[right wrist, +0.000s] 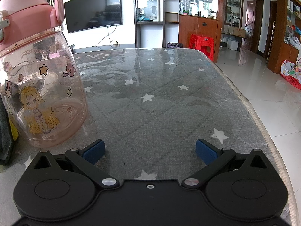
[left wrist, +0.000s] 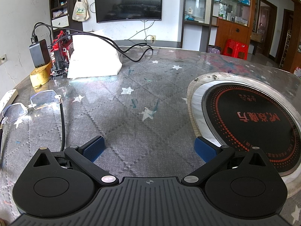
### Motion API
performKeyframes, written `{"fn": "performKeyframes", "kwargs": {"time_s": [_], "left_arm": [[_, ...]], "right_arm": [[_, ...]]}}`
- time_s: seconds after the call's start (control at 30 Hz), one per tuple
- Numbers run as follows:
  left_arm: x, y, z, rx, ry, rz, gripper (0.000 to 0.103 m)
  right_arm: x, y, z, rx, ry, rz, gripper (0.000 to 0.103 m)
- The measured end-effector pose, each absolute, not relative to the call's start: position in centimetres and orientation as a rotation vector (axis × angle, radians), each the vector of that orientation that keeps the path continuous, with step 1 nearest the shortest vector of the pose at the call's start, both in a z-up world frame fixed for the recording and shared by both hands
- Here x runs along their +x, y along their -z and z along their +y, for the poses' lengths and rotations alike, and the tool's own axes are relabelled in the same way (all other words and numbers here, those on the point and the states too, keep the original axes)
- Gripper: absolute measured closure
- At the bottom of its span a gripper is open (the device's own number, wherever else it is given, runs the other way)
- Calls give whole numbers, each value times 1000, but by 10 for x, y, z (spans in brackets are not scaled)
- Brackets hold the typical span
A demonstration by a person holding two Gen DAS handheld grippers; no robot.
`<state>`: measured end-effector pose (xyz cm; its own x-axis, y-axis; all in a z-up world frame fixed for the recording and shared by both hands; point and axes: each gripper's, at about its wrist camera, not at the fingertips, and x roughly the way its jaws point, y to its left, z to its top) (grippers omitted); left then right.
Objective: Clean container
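both spread wide, empty: left hand-held gripper (left wrist: pixel 149 147) over table (left wrist: pixel 131 94) near glasses (left wrist: pixel 32 105); right hand-held gripper (right wrist: pixel 150 150) just right of upright pink bottle (right wrist: pixel 40 86).

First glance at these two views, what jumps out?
In the right wrist view, the pink cartoon-printed bottle with its pink lid stands upright close by, left of the open right tool. In the left wrist view, the round black induction cooktop set into the table sits to the right of the open left tool, with rimless glasses lying on the left.
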<state>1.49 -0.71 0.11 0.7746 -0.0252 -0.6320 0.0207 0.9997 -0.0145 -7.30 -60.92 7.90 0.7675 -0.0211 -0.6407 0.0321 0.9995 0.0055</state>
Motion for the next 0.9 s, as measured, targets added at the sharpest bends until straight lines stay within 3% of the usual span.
{"fn": "performKeyframes", "kwargs": {"time_s": [0.9], "left_arm": [[15, -1, -7, -6, 24, 684, 0]], "right_arm": [[-76, -79, -600, 16, 29, 695, 0]]}}
